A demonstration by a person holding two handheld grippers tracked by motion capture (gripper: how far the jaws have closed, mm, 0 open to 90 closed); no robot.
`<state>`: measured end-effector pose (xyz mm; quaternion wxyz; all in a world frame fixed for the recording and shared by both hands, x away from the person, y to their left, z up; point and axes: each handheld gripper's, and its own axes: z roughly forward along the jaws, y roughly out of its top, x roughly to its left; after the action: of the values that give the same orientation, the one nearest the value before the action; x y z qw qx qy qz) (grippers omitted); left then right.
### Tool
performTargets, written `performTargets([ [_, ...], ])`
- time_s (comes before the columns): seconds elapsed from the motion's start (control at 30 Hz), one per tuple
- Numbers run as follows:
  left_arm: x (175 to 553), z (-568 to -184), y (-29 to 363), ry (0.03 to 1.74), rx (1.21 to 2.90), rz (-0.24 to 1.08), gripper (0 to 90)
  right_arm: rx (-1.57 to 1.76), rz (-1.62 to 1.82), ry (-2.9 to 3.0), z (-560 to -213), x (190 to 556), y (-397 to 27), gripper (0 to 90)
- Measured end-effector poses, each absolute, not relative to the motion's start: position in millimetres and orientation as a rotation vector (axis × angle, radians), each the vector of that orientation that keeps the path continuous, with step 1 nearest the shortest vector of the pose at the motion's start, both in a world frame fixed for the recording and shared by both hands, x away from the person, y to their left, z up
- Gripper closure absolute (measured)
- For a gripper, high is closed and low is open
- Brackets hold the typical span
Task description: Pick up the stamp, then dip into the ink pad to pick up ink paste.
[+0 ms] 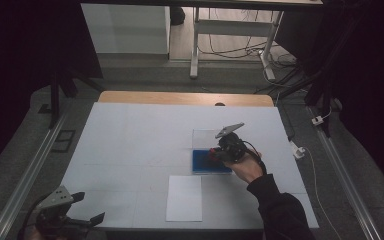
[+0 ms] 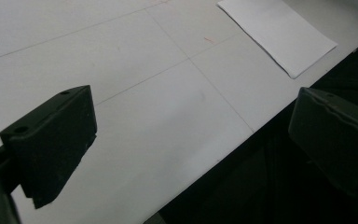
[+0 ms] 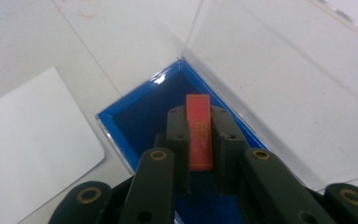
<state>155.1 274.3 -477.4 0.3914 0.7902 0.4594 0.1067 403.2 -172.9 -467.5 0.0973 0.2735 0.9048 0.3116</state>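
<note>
We have the small red card pinched on edge between the jaws of our right gripper, over the blue tray of the clear-lidded box, near its front right part. The grip looks narrow, so the card could twist or slip out if we lift fast, and it may catch the upright lid. Our left gripper rests spread wide and empty at the near table edge, well apart from the white sheet.

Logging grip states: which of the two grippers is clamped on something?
The right gripper, shut on the red card over the blue box; the left gripper is open.
</note>
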Motion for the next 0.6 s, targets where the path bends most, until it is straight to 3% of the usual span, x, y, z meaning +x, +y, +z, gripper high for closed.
performTargets([
  [0.6,155.0,-477.5,270.6,1.158,2.036,0.289,1.1,0.851,0.99,2.666,-453.5,396.8,-180.9,79.3],
])
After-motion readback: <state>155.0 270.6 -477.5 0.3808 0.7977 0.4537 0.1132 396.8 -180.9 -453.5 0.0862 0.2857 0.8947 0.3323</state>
